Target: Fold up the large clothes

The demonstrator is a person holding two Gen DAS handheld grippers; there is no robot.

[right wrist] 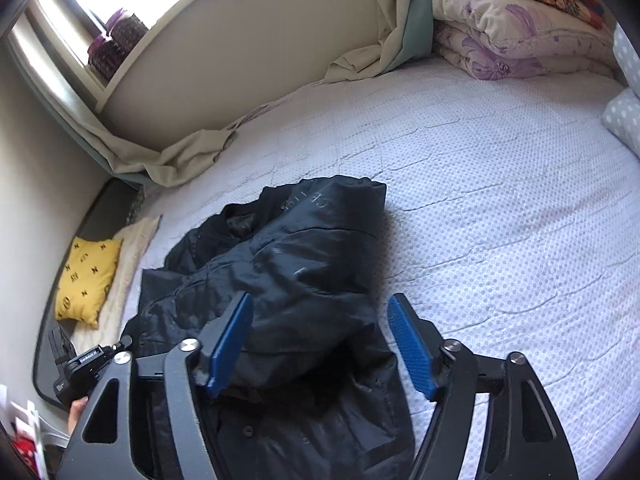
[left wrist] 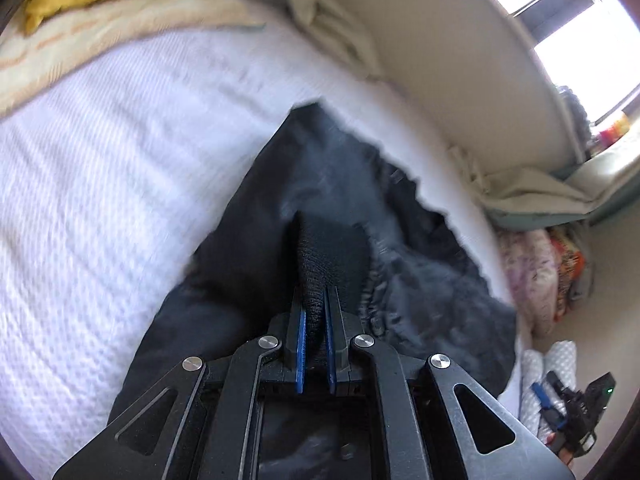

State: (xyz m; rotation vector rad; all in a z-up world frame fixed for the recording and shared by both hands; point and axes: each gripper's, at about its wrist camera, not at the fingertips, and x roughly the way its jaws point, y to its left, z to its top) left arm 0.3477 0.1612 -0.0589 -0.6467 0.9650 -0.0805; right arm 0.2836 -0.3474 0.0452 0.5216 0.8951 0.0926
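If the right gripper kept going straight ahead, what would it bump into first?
Most likely the black jacket. The right gripper is open and points down at it, with a fold of jacket already lying between the blue pads. The bed lies underneath and beyond. Exact depth is hard to judge.

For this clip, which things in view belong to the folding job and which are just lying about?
Job:
black jacket
left gripper, shut on its ribbed cuff
right gripper, open over the jacket
white bedspread

Lying about:
yellow pillow
floral quilt
curtain
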